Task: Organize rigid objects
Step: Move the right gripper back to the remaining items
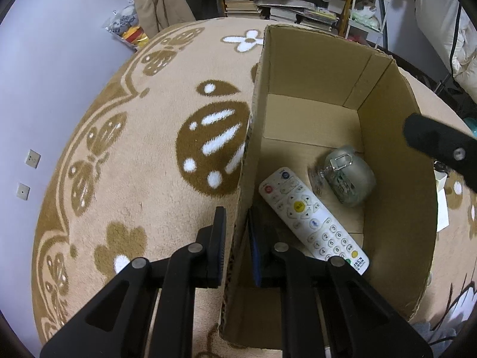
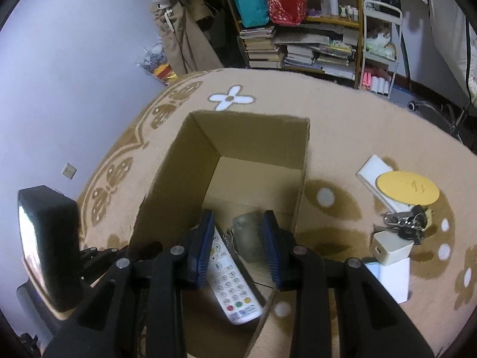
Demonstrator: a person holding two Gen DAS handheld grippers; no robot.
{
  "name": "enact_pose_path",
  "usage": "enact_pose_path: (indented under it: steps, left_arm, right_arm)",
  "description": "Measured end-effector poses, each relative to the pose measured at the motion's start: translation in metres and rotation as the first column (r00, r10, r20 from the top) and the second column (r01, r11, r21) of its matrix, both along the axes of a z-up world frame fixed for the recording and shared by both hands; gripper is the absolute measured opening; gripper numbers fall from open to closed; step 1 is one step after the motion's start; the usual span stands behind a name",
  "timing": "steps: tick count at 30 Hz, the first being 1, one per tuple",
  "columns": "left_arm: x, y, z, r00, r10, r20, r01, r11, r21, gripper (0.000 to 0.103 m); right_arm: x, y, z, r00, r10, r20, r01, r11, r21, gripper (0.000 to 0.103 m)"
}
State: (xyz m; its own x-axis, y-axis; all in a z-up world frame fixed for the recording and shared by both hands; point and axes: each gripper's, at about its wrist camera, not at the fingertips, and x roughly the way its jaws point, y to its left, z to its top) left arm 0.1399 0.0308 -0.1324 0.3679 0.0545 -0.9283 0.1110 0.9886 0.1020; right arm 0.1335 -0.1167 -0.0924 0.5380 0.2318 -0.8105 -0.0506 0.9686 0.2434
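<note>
Jaws of the left gripper (image 1: 235,244) straddle the near left wall of the open brown cardboard box (image 1: 387,161), one blue-padded finger outside and one inside, and they look pressed onto the cardboard, though a sliver of gap beside the wall makes the clamp hard to confirm. Those of the right gripper (image 2: 238,247) stand spread apart above the box's near end, holding nothing. Inside the box, a long white remote control with a yellow centre button (image 1: 313,217) lies flat on the bottom, running diagonally from the middle toward the near right corner. Just beside it, toward the right wall, a frosted clear glass jar with a metal clasp (image 1: 348,176) lies tipped on its side; in the right wrist view the same jar shows between the two spread fingers, with the remote under the left finger. The far half of the box floor is bare cardboard. The box stands on a beige carpet with brown and white flower and butterfly patterns (image 1: 134,155). To the right of the box, apart from it, several things remain on the carpet: a round yellow disc (image 2: 407,190) resting on a flat white rectangular box (image 2: 371,170), a bunch of metal keys (image 2: 408,223) just in front of them, and a small white charger cube (image 2: 390,249) sitting atop a white carton (image 2: 393,283). Shelves stacked with books (image 2: 298,47) stand beyond the carpet.
</note>
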Motion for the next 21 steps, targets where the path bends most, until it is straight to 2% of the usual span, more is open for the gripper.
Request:
enact_pose_path:
  steps: [4,6,7,8,10,13,17,21]
  left_arm:
    - [0.001,0.001,0.0,1.0,0.0,-0.003,0.0,1.0,-0.001,0.015]
    - [0.0,0.001,0.0,1.0,-0.003,-0.001,0.003,1.0,0.003,0.015]
    - [0.0,0.001,0.0,1.0,-0.004,-0.001,0.004,1.0,0.006,0.015]
    - [0.0,0.001,0.0,1.0,-0.004,-0.002,0.004,1.0,0.004,0.015]
    - [0.001,0.002,0.0,1.0,-0.002,-0.004,0.002,1.0,-0.002,0.015]
    - [0.001,0.003,0.001,1.0,0.001,-0.007,-0.001,1.0,-0.01,0.015]
    - [0.002,0.003,0.0,1.0,0.002,-0.007,-0.003,1.0,-0.008,0.015]
    - [0.002,0.003,0.0,1.0,0.002,-0.007,-0.002,1.0,-0.011,0.015]
  right_arm:
    - [-0.005,-0.002,0.012,1.0,0.018,0.022,-0.018,1.0,-0.016,0.037]
    - [-0.007,-0.006,0.019,0.999,0.021,0.03,-0.02,0.999,-0.028,0.05]
    - [-0.008,-0.008,0.021,0.999,0.019,0.032,-0.018,0.999,-0.031,0.062]
    - [-0.01,-0.012,0.025,0.999,0.01,0.042,-0.008,0.999,-0.037,0.069]
    - [-0.014,-0.02,0.03,0.998,-0.006,0.061,0.009,0.999,-0.048,0.074]
    - [-0.018,-0.033,0.031,0.998,-0.012,0.062,0.016,0.998,-0.066,0.091]
    - [-0.023,-0.058,0.026,0.996,-0.073,0.052,0.077,0.993,-0.084,0.094]
    - [-0.023,-0.084,0.012,0.994,-0.112,-0.005,0.111,0.991,-0.074,0.094]
